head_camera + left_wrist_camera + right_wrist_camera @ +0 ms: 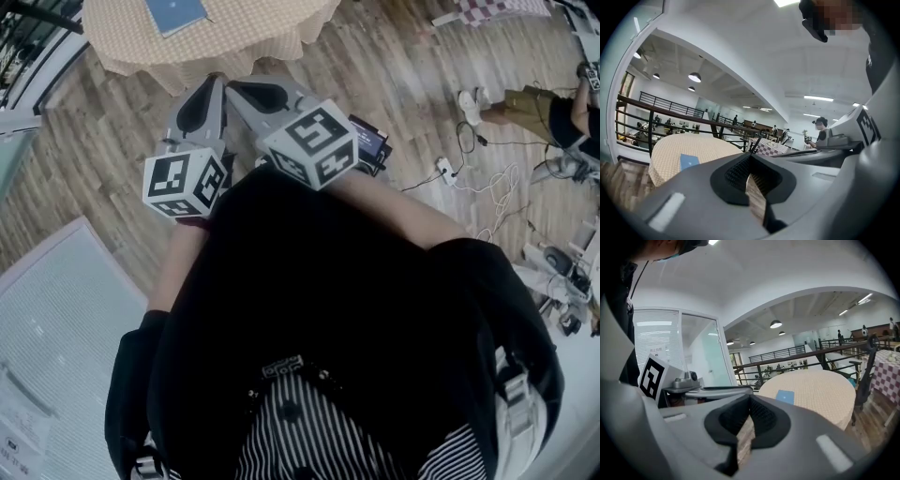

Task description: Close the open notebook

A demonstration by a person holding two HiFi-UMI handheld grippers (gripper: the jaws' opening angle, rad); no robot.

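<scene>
While short of table edge, left gripper, right gripper, both closed.

Round table w/ beige checked cloth stood ahead of my left gripper, wood-plank floor under it, dark railing behind, round ceiling lamps overhead, 2nd checkered table further right.
</scene>
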